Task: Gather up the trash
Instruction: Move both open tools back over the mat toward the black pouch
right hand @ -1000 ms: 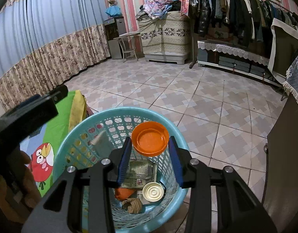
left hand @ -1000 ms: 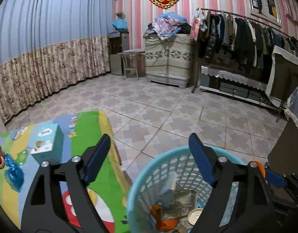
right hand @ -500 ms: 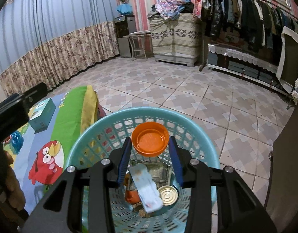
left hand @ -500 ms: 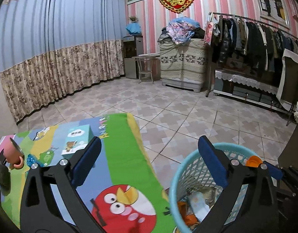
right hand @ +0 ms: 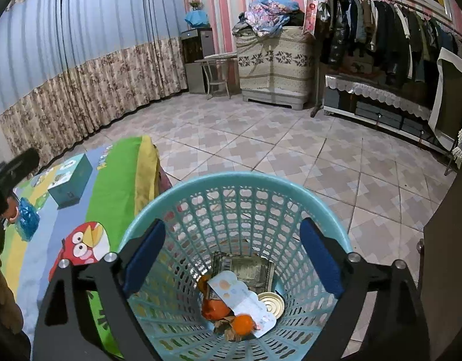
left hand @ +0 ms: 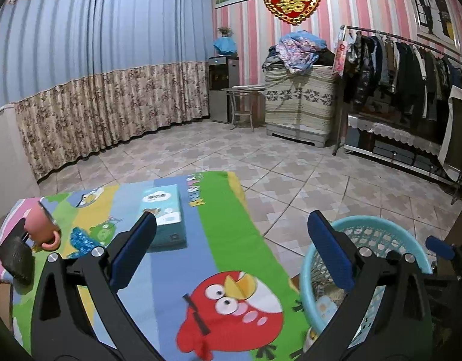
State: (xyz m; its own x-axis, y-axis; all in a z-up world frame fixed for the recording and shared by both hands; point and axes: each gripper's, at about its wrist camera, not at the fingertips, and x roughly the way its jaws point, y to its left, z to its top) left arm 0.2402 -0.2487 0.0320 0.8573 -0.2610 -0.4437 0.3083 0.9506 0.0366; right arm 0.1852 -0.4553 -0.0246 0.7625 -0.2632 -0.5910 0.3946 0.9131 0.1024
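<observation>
A pink-striped bedroom with blue curtains and a tiled floor holds a low desk (left hand: 225, 198) covered by a bright cartoon-bird cloth. The round turquoise plastic lattice basket (right hand: 240, 180) stands on the floor just beside the desk's edge, probably so that rubbish can be dropped straight off the surface.

The right gripper (right hand: 232, 255) hangs directly over the basket mouth. Its jaws have just been opening and now stand released with nothing between them. The small orange plastic lid (right hand: 243, 324) lies at the bottom among a pale paper wrapper (right hand: 243, 296) and a round metal can lid (right hand: 271, 302).

The left gripper (left hand: 231, 246), jaws also wide and empty, points over the desk towards the teal cardboard tissue box (left hand: 164, 213) and a crumpled blue wrapper (left hand: 80, 237), which looks like the next piece to collect.
</observation>
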